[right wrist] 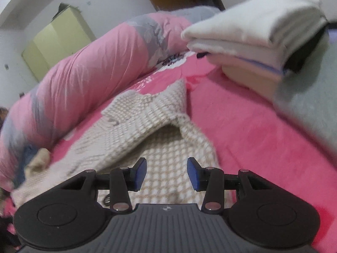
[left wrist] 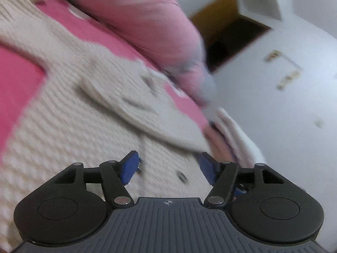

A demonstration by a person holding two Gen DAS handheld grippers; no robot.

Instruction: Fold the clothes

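A cream knitted cardigan (left wrist: 69, 113) lies spread on a pink bedsheet (left wrist: 16, 84), with one part folded over its body and small dark buttons (left wrist: 182, 176) showing. My left gripper (left wrist: 168, 165) hovers open just above the knit near the buttons, nothing between its blue pads (left wrist: 129, 167). In the right wrist view the same cardigan (right wrist: 168, 168) lies below my right gripper (right wrist: 166, 172), which is also open and empty. A flap of the knit (right wrist: 134, 122) is turned over ahead of it.
A rolled pink and grey quilt (right wrist: 84, 71) lies along the far side of the bed. A stack of folded white clothes (right wrist: 252, 38) sits at the upper right on the sheet (right wrist: 252, 137). White wall and a brown doorway (left wrist: 227, 29) lie beyond the bed.
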